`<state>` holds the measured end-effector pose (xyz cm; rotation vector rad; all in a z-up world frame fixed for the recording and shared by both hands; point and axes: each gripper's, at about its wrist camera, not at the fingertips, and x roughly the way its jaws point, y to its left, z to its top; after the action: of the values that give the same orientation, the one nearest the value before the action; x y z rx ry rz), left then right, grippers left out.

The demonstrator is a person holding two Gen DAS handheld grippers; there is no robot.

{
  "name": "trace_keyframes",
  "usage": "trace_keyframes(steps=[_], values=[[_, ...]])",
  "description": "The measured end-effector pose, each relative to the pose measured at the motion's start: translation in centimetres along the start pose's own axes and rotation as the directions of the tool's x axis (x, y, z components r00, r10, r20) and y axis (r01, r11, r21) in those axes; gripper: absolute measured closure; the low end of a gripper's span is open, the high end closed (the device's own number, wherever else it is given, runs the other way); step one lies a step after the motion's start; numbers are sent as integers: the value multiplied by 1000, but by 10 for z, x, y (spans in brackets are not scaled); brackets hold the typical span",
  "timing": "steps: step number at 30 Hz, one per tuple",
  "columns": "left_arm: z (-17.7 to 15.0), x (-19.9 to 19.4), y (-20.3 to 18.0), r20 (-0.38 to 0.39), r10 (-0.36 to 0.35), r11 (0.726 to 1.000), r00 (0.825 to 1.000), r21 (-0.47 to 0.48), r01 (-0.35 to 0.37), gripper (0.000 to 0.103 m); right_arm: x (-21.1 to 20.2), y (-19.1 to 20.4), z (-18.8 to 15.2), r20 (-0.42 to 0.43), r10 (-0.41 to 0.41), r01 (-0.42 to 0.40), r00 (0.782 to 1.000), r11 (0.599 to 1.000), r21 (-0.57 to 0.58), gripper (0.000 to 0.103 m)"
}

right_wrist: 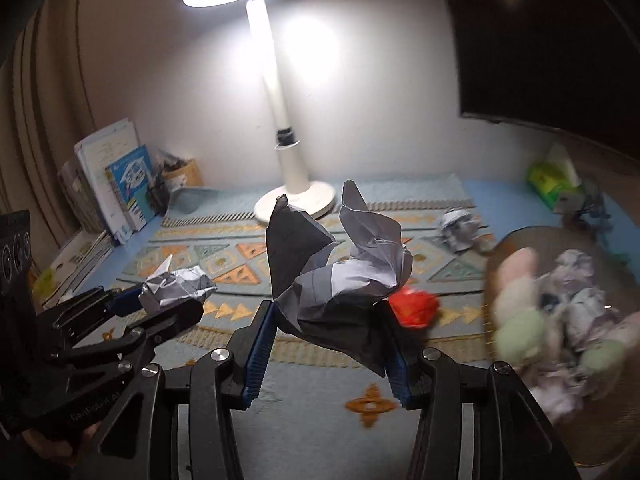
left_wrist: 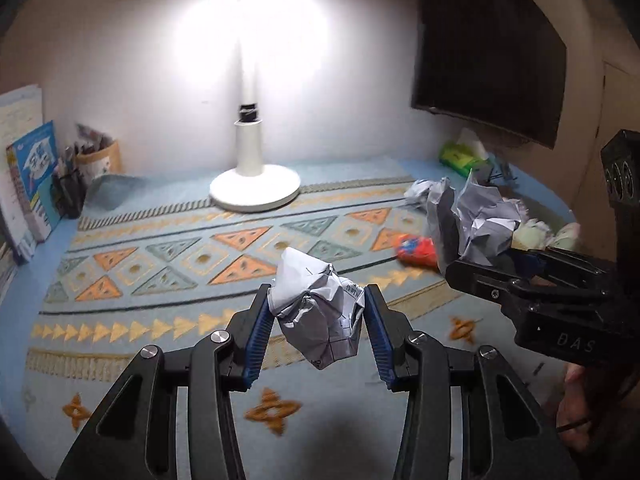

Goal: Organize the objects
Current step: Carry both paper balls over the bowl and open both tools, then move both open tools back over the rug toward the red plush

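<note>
Crumpled white paper sits between your left tongs [left_wrist: 318,320], the blue pads [left_wrist: 260,334] pressing on both flanks of the paper ball [left_wrist: 316,316] and holding it clear above the patterned cloth [left_wrist: 168,256] that covers the table; your right tongs [right_wrist: 330,334] are clamped on a bigger crumpled sheet [right_wrist: 340,272], grey and white, which juts up well past the fingertips; seen from the left camera, that right tool comes in from the right side with its wad raised over the cloth; a person's hand [left_wrist: 580,412] shows below it, gripping the handle; on the cloth lie a red-orange wrapper [right_wrist: 414,308] and one more loose paper wad [right_wrist: 458,226], both apart from either tool; a round basket [right_wrist: 504,248] at the right edge of the right camera's view already holds several paper wads and pale soft items, all blurred; a white desk lamp [left_wrist: 254,184] stands lit at the back by the wall; books [left_wrist: 30,184] lean at the far left beside a pen holder [left_wrist: 100,156]; a green tissue pack [left_wrist: 462,156] lies at the far right under a dark screen [left_wrist: 488,48].
</note>
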<state>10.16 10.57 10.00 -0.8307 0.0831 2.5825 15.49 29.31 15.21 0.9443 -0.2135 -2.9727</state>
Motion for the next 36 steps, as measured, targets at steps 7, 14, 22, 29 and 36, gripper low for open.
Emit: trace_keyframes(steps=[7,14,22,29,36], values=[[50,5,-108,112,-151,986,982,94,141,61,-52,-110,27,52,-216,205,975,966,156,55],[61,60,-187,36,-259,960,965,123,253,61,-39,-177,28,-45,-261,264,964,929,260,54],[54,83,-215,23,-249,961,968,130,244,16,-38,-196,13,-40,-264,263,964,915,306,31],[49,62,-192,43,-264,959,964,118,258,16,-38,-171,4,-30,-218,217,975,933,288,31],[41,31,-114,110,-137,991,984,5,137,16,-43,-110,7,28,-100,92,995,974,209,31]])
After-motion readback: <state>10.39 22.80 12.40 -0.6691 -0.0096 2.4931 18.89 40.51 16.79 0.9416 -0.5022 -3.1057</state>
